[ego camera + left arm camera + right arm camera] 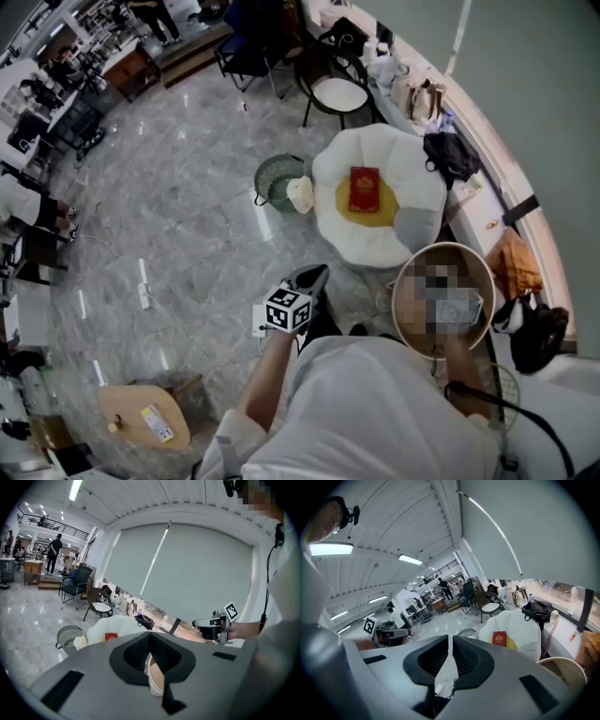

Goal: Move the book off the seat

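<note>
On the seat (412,159) the book (365,188) lies flat at its middle, untouched, so the task looks not yet begun. Both grippers hang well apart from it. The left gripper (150,637) has its fingers (136,651) together on nothing. The right gripper (451,641) has its fingers (466,656) all but together, empty. Reaching, gripping and lifting the book away are all left to do.

1. The person wears a loose, pale grey-white shirt (375,412) with sleeves.
2. A thin black cable (514,410) lies over the shirt on the right side.
3. The left tool (150,638) has a wide, smooth grey body and black ribbed pads. The right tool (451,641) looks the same.
4. The left tool carries a cube (288,310) with black-and-white square markers.
</note>
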